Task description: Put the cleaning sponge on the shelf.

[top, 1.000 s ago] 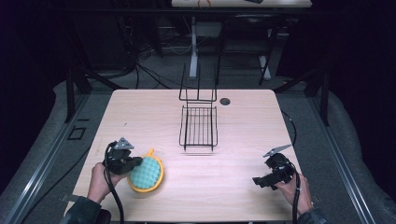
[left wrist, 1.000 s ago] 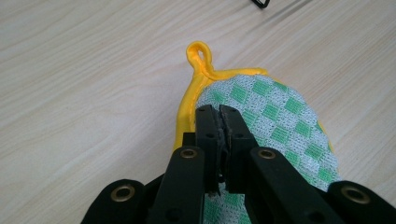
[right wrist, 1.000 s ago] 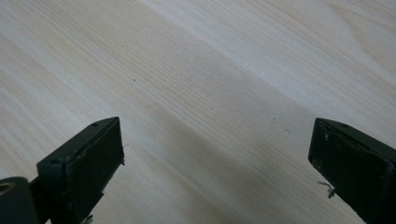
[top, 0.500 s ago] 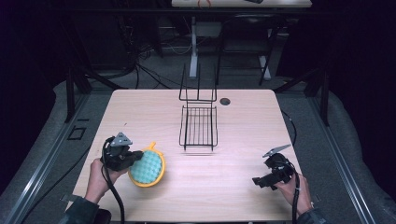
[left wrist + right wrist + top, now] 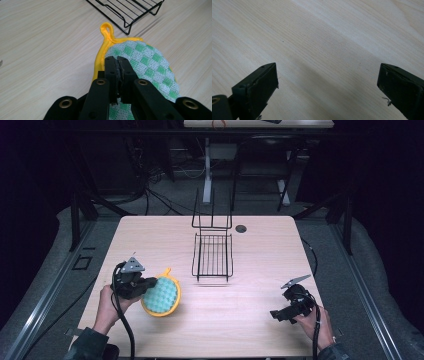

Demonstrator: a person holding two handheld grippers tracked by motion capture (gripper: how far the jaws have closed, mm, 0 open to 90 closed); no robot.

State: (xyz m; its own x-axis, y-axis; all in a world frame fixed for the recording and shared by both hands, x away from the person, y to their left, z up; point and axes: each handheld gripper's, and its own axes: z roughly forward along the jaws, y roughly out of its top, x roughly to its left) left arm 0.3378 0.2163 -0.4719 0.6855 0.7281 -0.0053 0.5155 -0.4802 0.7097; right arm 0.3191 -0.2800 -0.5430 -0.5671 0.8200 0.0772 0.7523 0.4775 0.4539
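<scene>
Here we grip the pot holder in our left gripper.
Our right gripper stands wide over the table; the wire rack seems untouched.

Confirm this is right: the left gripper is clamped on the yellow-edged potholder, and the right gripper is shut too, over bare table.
Not quite. The right gripper is open: the right gripper view shows its jaws wide apart over the bare table. The left gripper is indeed clamped on the yellow-edged potholder.

Left tongs pinched together, raised; right tongs spread wide
</scene>
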